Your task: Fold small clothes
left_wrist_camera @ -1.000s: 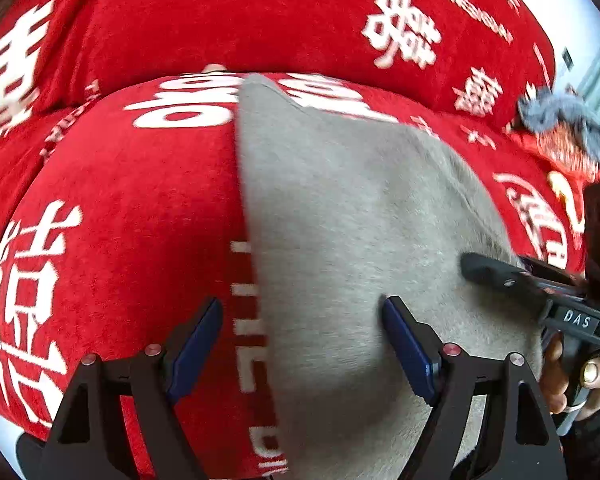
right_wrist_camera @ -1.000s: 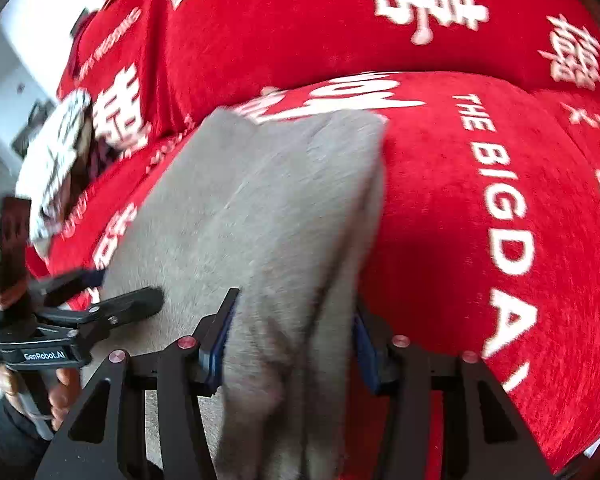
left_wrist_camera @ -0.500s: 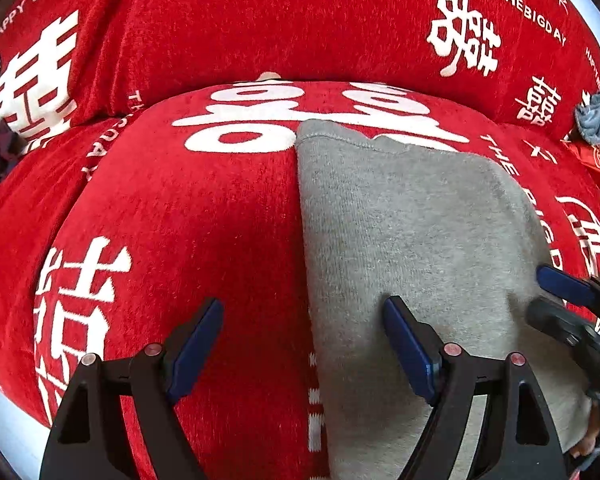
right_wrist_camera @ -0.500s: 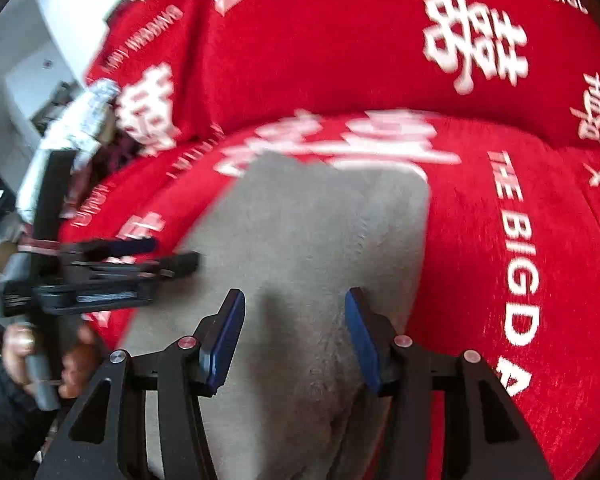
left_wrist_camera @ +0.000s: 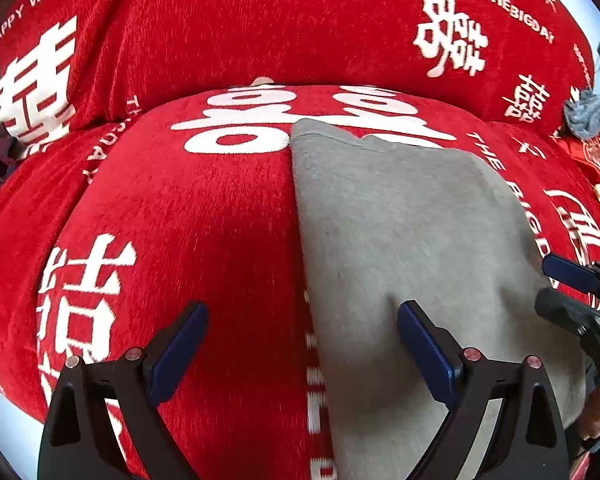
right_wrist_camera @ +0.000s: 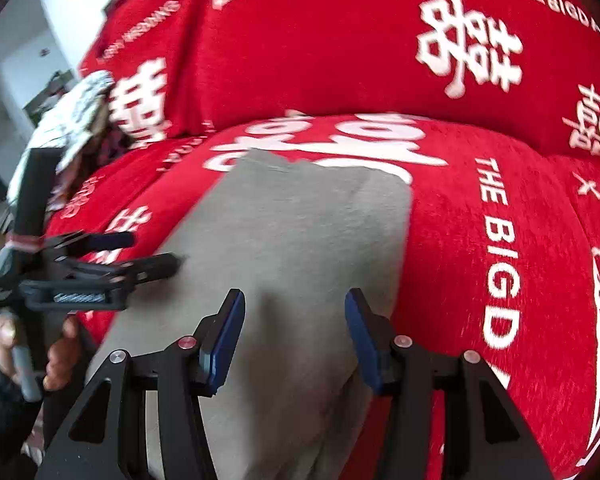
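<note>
- Grey garment (left_wrist_camera: pixel 412 240) lies flat on the red sofa cover (left_wrist_camera: pixel 188 220), center-right of the left wrist view.
- Your left tool (left_wrist_camera: pixel 302 344) is opening wide, straddling the garment's left edge, pads clear of the cloth.
- Your right tool (right_wrist_camera: pixel 294 336) is released over the garment at lower center, gripping nothing.

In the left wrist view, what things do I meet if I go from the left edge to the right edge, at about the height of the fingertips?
Red cover → left gripper, jaws opening, no cloth pinched → grey garment lying flat → right gripper at the garment's right edge.
</note>
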{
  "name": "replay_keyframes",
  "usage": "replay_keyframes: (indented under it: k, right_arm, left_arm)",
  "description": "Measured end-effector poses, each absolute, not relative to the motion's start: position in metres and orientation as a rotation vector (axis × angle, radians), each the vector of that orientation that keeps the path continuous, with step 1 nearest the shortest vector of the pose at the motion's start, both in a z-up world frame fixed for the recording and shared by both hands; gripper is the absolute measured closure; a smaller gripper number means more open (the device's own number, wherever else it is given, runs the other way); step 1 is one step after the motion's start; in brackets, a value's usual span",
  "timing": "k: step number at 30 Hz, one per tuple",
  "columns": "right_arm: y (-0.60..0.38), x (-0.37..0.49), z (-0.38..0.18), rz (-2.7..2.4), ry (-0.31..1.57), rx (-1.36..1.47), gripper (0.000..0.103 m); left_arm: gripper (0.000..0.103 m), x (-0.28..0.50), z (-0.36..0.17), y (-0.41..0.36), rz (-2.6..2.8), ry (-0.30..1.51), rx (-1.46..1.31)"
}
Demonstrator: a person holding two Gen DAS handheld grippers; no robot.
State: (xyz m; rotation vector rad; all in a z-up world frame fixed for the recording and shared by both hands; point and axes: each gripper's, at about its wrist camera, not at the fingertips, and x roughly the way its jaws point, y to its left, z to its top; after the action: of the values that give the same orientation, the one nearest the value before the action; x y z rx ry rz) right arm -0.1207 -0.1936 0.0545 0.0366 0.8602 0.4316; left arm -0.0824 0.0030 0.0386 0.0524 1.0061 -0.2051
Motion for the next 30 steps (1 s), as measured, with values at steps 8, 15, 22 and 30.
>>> replay_keyframes:
  k: [8, 15, 22, 30]
  right_arm:
    - [-0.186, -0.154, 0.028, 0.461, 0.923, 0.033, 0.04]
    - [-0.181, -0.171, 0.02, 0.424, 0.887, -0.009, 0.04]
    - [-0.183, -0.184, 0.026, 0.38, 0.898, -0.026, 0.04]
    - [-0.168, -0.208, 0.043, 0.271, 0.837, -0.044, 0.032]
  left_arm:
    - [0.007, -0.118, 0.028, -0.004, -0.189, 0.999, 0.078]
    - [0.001, -0.13, 0.022, -0.005, -0.147, 0.982, 0.092]
    - [0.001, -0.148, 0.035, -0.008, -0.157, 0.954, 0.113]
    - [0.001, -0.163, 0.054, -0.009, -0.095, 0.892, 0.058]
